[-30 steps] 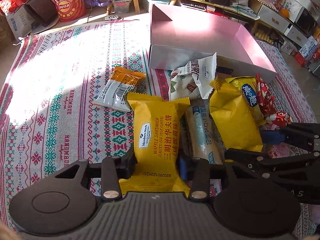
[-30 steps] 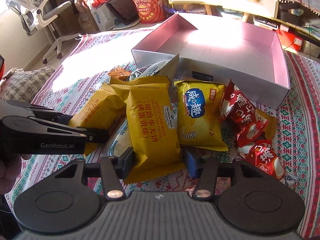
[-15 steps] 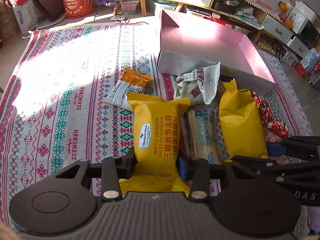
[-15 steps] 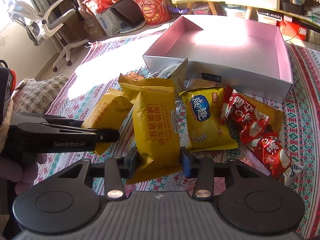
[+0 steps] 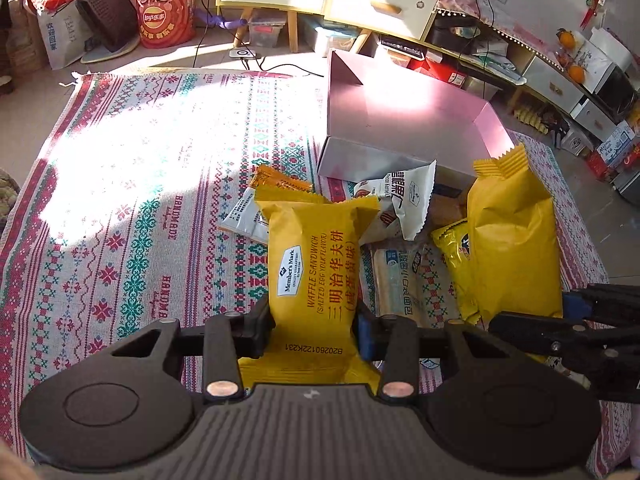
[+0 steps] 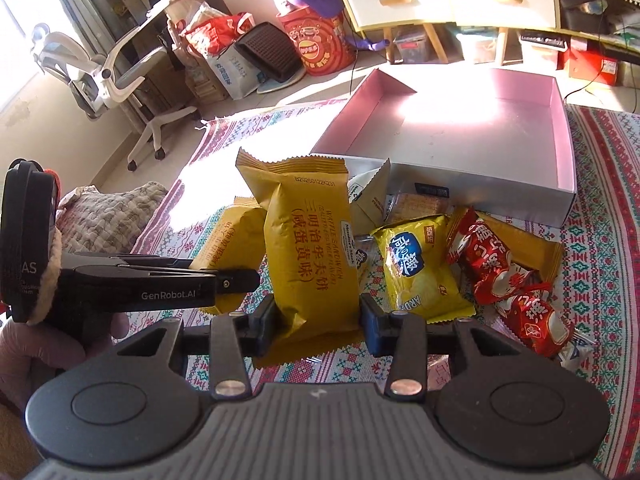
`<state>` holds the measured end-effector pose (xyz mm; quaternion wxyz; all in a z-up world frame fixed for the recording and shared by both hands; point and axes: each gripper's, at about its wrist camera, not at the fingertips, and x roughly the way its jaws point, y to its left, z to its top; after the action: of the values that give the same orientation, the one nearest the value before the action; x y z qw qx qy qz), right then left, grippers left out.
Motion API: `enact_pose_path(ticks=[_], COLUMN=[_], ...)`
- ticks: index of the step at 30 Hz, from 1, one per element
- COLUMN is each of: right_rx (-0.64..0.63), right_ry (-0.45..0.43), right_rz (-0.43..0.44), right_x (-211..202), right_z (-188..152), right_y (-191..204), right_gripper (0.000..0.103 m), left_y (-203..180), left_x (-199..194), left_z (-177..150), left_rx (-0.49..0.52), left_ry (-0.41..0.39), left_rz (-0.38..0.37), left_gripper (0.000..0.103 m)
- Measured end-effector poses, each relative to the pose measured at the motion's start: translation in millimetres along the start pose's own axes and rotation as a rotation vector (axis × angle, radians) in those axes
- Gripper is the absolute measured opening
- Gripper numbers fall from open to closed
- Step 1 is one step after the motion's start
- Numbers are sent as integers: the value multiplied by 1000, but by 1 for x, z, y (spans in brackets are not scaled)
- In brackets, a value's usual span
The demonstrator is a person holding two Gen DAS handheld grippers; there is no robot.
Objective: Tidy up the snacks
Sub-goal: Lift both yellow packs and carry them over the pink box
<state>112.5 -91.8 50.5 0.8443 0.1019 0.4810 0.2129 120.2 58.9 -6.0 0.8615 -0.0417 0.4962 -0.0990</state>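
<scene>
Yellow waffle-sandwich packet [image 5: 316, 276], puffy, upright

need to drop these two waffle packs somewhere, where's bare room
The pink box is bare inside. The rug left of the orange-and-white packet is free too. It is crowded along the box's front wall, where the snack pile lies.

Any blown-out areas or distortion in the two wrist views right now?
Left wrist view: sun patch clips the rug to white, glare on the pink box floor, fisheye bends the cabinet line. Right wrist view: box floor washed out, window corner blown, yellow waffle pack sharp and readable, edges curved.
</scene>
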Motion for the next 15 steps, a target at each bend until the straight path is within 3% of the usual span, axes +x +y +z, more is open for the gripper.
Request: enact_pose_path(ticks=[9, 15], right_rx=[67, 130], right_ry=[-115, -165], right_rz=[-10, -87], right_x=[-18, -5], right_z=[29, 49], right_y=[-17, -48], right_gripper=[39, 39], left_y=[-14, -38], left_x=[-19, 8], left_z=[30, 75], left_rx=[1, 23], left_ry=[-108, -163], left_rz=[-20, -10], left_gripper=[46, 46])
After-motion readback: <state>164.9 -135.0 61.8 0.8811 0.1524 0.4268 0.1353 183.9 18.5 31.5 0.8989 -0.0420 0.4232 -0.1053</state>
